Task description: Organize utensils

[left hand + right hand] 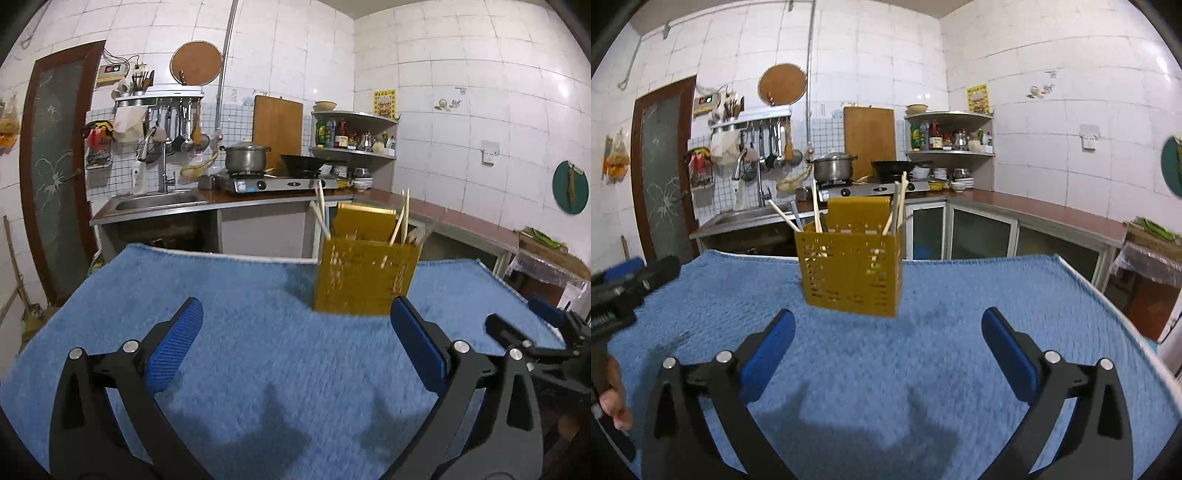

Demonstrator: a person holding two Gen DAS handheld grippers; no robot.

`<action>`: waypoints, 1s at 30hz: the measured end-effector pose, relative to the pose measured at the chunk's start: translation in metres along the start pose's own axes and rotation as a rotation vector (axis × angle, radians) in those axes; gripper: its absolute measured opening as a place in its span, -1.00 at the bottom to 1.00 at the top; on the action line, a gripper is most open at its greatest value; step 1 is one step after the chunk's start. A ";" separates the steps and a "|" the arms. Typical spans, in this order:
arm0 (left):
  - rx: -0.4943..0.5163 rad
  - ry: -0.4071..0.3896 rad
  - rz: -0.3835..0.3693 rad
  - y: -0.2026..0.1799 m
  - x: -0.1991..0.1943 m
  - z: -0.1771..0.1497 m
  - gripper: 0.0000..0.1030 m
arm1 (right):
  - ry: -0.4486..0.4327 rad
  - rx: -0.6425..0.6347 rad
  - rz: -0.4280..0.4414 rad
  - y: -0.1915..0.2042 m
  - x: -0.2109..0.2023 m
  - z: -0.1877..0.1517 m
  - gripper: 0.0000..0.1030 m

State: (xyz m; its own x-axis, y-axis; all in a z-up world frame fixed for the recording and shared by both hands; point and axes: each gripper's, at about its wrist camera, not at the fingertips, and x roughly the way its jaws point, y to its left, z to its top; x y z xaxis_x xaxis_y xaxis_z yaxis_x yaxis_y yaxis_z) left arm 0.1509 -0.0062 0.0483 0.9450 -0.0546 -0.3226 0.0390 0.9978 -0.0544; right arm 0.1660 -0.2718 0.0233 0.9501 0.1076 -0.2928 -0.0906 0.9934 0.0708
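A blue towel [960,332] covers the surface, filling the lower half of both views. On it, near the far edge, stands a yellow holder [851,273], centre frame in the right view and right of centre in the left view, upright, with chopsticks [815,206] sticking out of the top. The left gripper [297,332] hangs over the towel, jaws wide apart, nothing between them. The right gripper [888,341] is likewise spread wide and empty, short of the holder.
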 end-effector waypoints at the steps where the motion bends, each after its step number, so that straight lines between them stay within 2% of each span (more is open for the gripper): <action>1: -0.002 -0.002 -0.003 0.001 -0.003 -0.006 0.90 | -0.003 0.013 -0.007 -0.001 -0.005 -0.005 0.91; 6: 0.005 0.031 -0.042 0.001 -0.009 -0.031 0.90 | -0.012 0.029 -0.030 0.000 -0.018 -0.023 0.91; 9: 0.040 0.019 -0.027 -0.003 -0.013 -0.041 0.90 | -0.053 -0.033 -0.053 0.009 -0.025 -0.032 0.91; 12: 0.069 0.002 -0.014 -0.008 -0.016 -0.048 0.90 | -0.065 -0.027 -0.054 0.009 -0.025 -0.033 0.91; 17: 0.087 -0.049 0.011 -0.008 -0.021 -0.053 0.90 | -0.026 -0.006 -0.064 0.006 -0.020 -0.038 0.91; 23: 0.062 -0.027 -0.003 -0.002 -0.016 -0.051 0.90 | -0.033 -0.009 -0.071 0.004 -0.020 -0.039 0.91; 30: 0.062 -0.052 0.000 -0.002 -0.019 -0.051 0.90 | -0.049 -0.011 -0.090 0.002 -0.024 -0.040 0.91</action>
State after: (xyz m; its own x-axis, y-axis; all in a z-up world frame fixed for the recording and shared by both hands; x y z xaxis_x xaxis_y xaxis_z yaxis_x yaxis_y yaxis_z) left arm 0.1161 -0.0087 0.0063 0.9604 -0.0538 -0.2734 0.0574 0.9983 0.0051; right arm 0.1314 -0.2708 -0.0073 0.9681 0.0157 -0.2501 -0.0070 0.9993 0.0356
